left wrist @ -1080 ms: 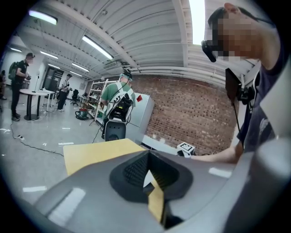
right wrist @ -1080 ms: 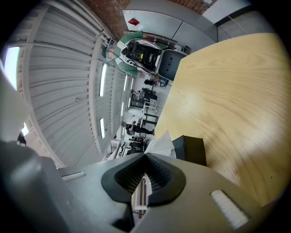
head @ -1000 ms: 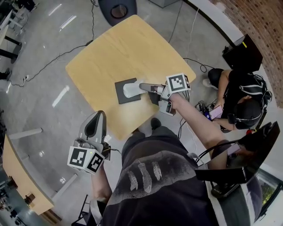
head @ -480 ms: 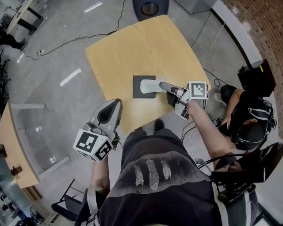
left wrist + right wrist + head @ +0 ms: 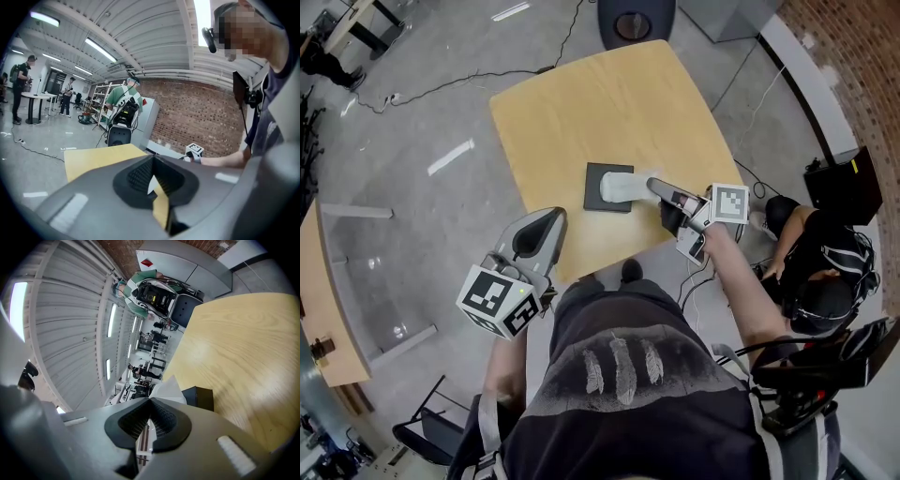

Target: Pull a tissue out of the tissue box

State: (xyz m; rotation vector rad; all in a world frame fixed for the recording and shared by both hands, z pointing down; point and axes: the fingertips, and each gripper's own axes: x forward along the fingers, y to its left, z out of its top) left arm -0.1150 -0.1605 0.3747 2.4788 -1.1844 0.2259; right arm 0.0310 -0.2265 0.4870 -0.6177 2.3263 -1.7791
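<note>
Desk (image 5: 581, 103): wood top, mostly bare. Left hand-held gripper (image 5: 555, 216) hangs by the desk's near corner, well apart from the work, jaws together, nothing btw them. Right hand-held gripper (image 5: 654, 185) reaches over the desk, jaws clamped on the tissue's tip. Tissue box (image 5: 596, 178): dark, flat, sits near the desk's near edge, nothing pinning it. Tissue (image 5: 623, 187): white, sticks out of the box top. Risks, imo: the box looks light & unheld, so a tight sheet could drag or lift it along. The thin pinch may slip or tear. A 2nd sheet may follow.
</note>
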